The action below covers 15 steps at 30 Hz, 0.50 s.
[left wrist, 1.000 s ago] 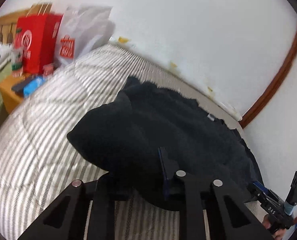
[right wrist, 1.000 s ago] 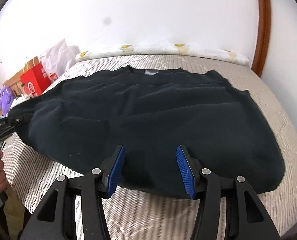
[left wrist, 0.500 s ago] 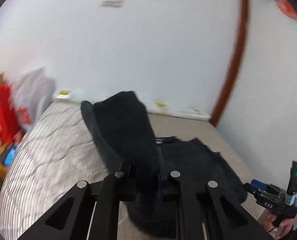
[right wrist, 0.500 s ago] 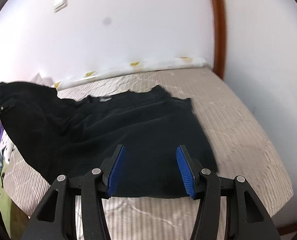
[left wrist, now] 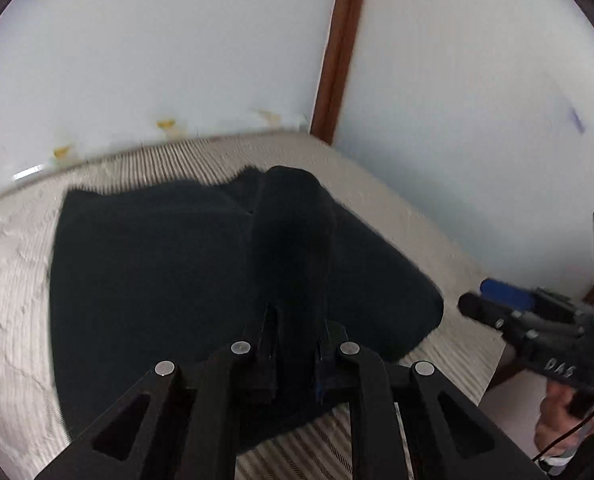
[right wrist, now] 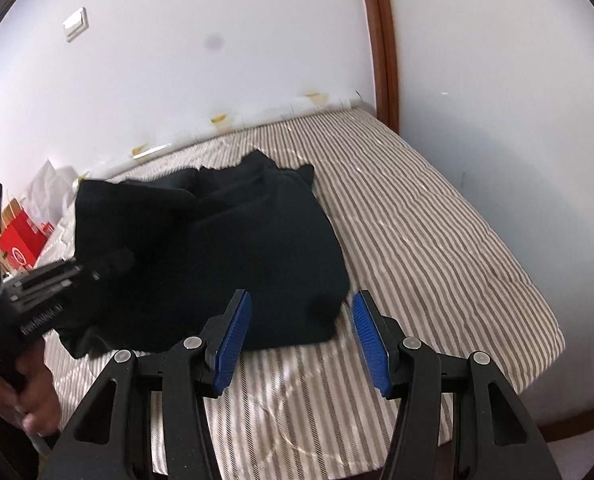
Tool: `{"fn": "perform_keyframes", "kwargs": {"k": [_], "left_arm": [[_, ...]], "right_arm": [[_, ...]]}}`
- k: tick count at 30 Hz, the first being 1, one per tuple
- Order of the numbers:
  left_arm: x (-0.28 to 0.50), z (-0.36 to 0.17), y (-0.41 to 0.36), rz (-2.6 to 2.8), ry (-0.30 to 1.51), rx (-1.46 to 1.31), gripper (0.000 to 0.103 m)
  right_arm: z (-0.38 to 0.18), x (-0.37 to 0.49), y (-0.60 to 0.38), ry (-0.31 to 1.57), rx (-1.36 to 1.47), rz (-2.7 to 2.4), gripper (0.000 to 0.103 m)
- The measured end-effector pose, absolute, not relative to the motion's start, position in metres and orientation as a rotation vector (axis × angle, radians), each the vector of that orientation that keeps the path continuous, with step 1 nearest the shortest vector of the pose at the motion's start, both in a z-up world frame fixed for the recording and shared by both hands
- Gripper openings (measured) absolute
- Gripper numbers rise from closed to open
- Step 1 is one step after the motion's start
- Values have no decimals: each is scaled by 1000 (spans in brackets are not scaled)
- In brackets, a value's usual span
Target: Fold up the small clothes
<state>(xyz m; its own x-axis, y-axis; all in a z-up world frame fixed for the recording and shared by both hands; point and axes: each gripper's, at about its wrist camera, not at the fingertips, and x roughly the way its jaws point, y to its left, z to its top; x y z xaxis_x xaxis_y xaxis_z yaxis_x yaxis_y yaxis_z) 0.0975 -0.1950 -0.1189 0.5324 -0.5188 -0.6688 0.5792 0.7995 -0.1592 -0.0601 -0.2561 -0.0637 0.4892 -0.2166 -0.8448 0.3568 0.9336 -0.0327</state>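
Left-wrist view shows my left gripper (left wrist: 295, 344) clamped on a bunched fold of the black garment (left wrist: 157, 272), the cloth rising as a dark ridge from between the jaws toward the far end of the striped mattress (left wrist: 13, 292). The rest of the garment lies spread across the mattress, left of and under that ridge, its right edge near the mattress's right side.

From the right-wrist view my right gripper (right wrist: 301, 332) holds nothing: its blue pads (right wrist: 233, 336) stand well apart, hovering above the near right corner of the garment, which I cannot say they touch. The left gripper comes in from the left in that view, with cloth draped from it over the flat part.

I judge this to be the first fold, one side being carried across onto the body of the garment. To do it well I would hold the clamp firm until the lifted edge lies over the far side, then lower it flat so the layers line up and no ridge stays trapped. The right gripper could pin the near corner so the bottom layer does not drag along. Dark cloth hides creases, so I would go slowly and let go only once it rests on the layer beneath.
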Motion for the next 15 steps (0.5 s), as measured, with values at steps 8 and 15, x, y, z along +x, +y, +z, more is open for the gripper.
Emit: {"fn": "perform_keyframes", "kwargs": {"k": [8,15], "left_arm": [[88,-100,-163,-688,795,20,30],[59,-87,-119,-590,727,29,50]], "right_arm": [[-53,-39,-239,974,146,-285,53],[-41,-14,-212,938,153,-210,61]]}}
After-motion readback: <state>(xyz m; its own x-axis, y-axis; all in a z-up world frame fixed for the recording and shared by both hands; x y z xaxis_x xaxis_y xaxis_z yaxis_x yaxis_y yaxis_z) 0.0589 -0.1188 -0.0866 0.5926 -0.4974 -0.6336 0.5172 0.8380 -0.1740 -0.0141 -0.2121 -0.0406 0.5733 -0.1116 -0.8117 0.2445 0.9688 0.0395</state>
